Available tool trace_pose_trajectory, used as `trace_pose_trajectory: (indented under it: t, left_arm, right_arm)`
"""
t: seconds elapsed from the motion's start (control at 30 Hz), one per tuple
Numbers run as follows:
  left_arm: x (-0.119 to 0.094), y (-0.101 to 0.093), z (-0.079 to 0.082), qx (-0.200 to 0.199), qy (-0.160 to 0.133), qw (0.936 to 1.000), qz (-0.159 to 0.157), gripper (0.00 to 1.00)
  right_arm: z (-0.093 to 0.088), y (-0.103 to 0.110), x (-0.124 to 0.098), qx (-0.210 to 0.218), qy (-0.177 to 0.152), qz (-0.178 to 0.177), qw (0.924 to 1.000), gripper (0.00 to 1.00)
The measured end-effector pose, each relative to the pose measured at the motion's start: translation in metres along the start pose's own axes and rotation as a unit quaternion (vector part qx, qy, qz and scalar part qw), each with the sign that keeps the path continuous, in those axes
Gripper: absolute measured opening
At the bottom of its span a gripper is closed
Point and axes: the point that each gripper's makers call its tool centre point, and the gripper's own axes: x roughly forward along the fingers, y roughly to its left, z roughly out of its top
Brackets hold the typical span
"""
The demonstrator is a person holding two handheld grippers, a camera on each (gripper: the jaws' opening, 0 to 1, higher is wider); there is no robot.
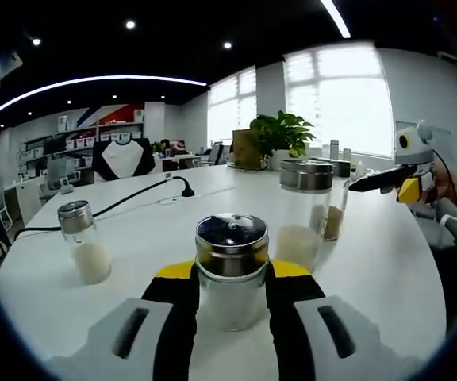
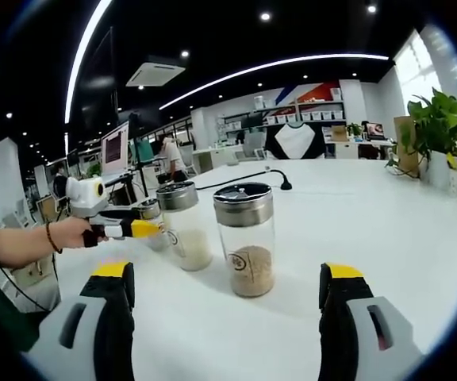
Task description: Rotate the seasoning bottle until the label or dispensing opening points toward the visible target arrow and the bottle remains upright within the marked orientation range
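So the left gripper (image 1: 230, 305) has its 2 jaws closed around a glass shaker bottle (image 1: 231, 268); the steel lid sits just above the jaw tips and the glass is squeezed between the black pads, standing upright on the white table (image 1: 371, 262). In the right gripper view you can see that same left gripper (image 2: 145, 228) held out by a hand (image 2: 74, 232), with the bottle it holds mostly hidden behind it.

The right gripper (image 2: 227, 305) is wide open and holding nothing; it's hovering in front of 2 more bottles, one with brownish seasoning (image 2: 244, 238) and one with white stuff (image 2: 182, 225) just beside it. There's also a small bottle with white powder (image 1: 83, 240) off on its own in the left gripper view.

Can't spot any arrow or marked range on the table in either view, and the gripped bottle's label isn't readable from here; the lid holes are the only cue I'd trust.

My take on doing the twist well: keep the bottle's base flat on the table and turn about its own vertical axis, slow wrist roll, no lifting; a round glass wall can slip in the pads, so keep the grip firm and low-ish; if the wrist runs out of travel, let go, re-grip and go again rather than tilting it.
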Motion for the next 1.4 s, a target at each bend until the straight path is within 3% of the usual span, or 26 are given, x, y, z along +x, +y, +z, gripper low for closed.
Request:
trace_pose_trajectory:
  t: [0.33,0.43,0.57,0.63,0.73,0.93,1.03,1.1,1.17,1.23,1.3,1.4]
  left_arm:
    - [0.001,-0.003,-0.001,0.008,0.01,0.9994,-0.031,0.34]
    - [0.001,-0.004,-0.001,0.007,0.012,0.9992,-0.039,0.34]
    - [0.001,-0.004,-0.002,0.002,0.011,0.999,-0.043,0.35]
    - [0.001,-0.004,-0.003,-0.035,0.013,0.9985,-0.04,0.35]
    - [0.001,-0.005,-0.003,-0.013,0.013,0.9989,-0.044,0.35]
    - [0.001,-0.006,-0.003,-0.007,0.01,0.9988,-0.047,0.35]
    - [0.001,-0.006,-0.003,-0.011,0.009,0.9988,-0.048,0.35]
    - [0.0,-0.006,-0.005,-0.045,0.01,0.9978,-0.048,0.35]
    - [0.0,-0.005,-0.004,-0.028,0.003,0.9986,-0.045,0.36]
    - [-0.001,-0.008,0.004,-0.007,-0.016,0.9991,-0.038,0.39]
    - [-0.002,-0.012,0.012,-0.029,-0.031,0.998,-0.045,0.48]
    - [-0.004,-0.007,0.01,-0.039,-0.023,0.9987,-0.023,0.54]
  right_arm:
    - [-0.003,0.002,-0.001,0.003,0.0,0.003,1.0,0.99]
    - [-0.002,0.003,-0.002,-0.014,-0.001,0.002,0.9999,0.99]
    - [-0.001,0.002,-0.002,-0.015,-0.003,0.0,0.9999,0.99]
    - [-0.001,0.002,-0.003,-0.013,-0.003,0.0,0.9999,0.99]
    - [0.0,0.003,-0.004,-0.009,-0.006,0.002,0.9999,0.99]
    - [-0.002,-0.002,-0.005,-0.002,-0.005,-0.005,1.0,0.99]
    - [-0.003,-0.003,-0.005,-0.003,-0.003,-0.007,1.0,0.99]
    - [-0.004,-0.002,-0.005,-0.002,-0.002,-0.006,1.0,0.99]
    - [-0.004,-0.003,-0.006,-0.002,-0.002,-0.007,1.0,0.99]
    - [-0.005,-0.004,-0.006,-0.002,0.0,-0.008,1.0,0.99]
    - [-0.006,-0.005,-0.007,-0.002,0.001,-0.009,1.0,0.99]
    - [-0.004,-0.005,-0.007,-0.001,-0.004,-0.008,1.0,0.99]
